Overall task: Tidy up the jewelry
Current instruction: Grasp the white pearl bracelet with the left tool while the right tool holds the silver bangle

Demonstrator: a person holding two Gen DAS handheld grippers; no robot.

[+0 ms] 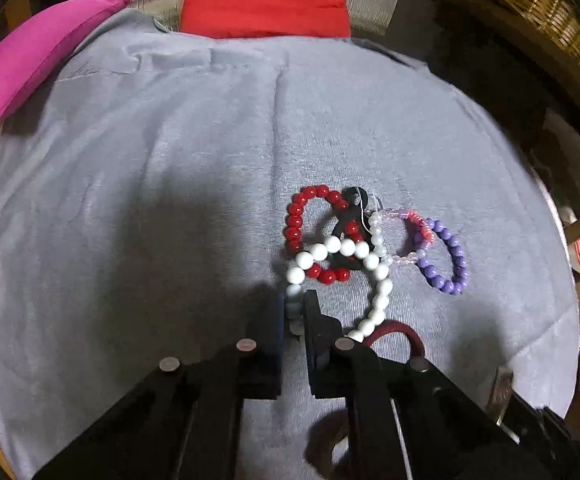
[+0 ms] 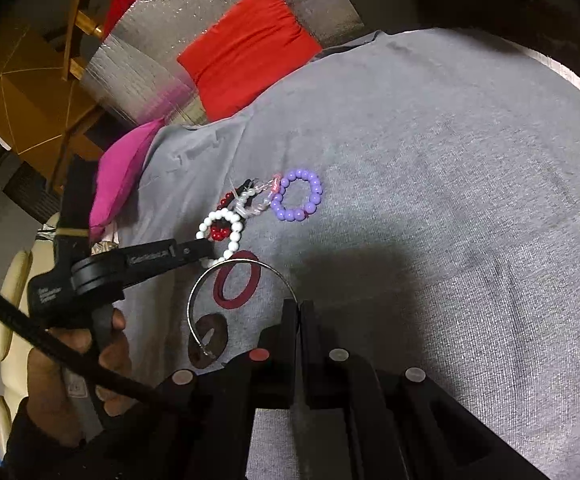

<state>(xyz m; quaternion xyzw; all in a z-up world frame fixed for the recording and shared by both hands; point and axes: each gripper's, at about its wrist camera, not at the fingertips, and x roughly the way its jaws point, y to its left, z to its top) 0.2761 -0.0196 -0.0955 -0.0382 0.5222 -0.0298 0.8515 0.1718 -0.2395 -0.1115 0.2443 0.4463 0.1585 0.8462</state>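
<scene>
A tangle of bead bracelets lies on the grey cloth (image 1: 170, 152). It holds a red one (image 1: 293, 220), a white one (image 1: 382, 288), a pink-clear one (image 1: 408, 236) and a purple one (image 1: 452, 258). A black clip (image 1: 355, 199) sits among them. My left gripper (image 1: 295, 302) is shut on the near side of the white bracelet, with beads pinched between its pads. In the right wrist view my right gripper (image 2: 300, 306) is shut on a thin silver bangle (image 2: 246, 263) that arcs away to the left. Under that arc lie a dark red band (image 2: 236, 284) and a brown ring (image 2: 208, 340).
A pink cushion (image 1: 30, 68) and a red cushion (image 1: 266, 0) border the cloth's far edge. A wicker basket (image 1: 530, 4) stands at the far right. A person's hand (image 2: 70, 360) holds the left gripper's handle. Bare grey cloth (image 2: 450, 200) spreads to the right of the bracelets.
</scene>
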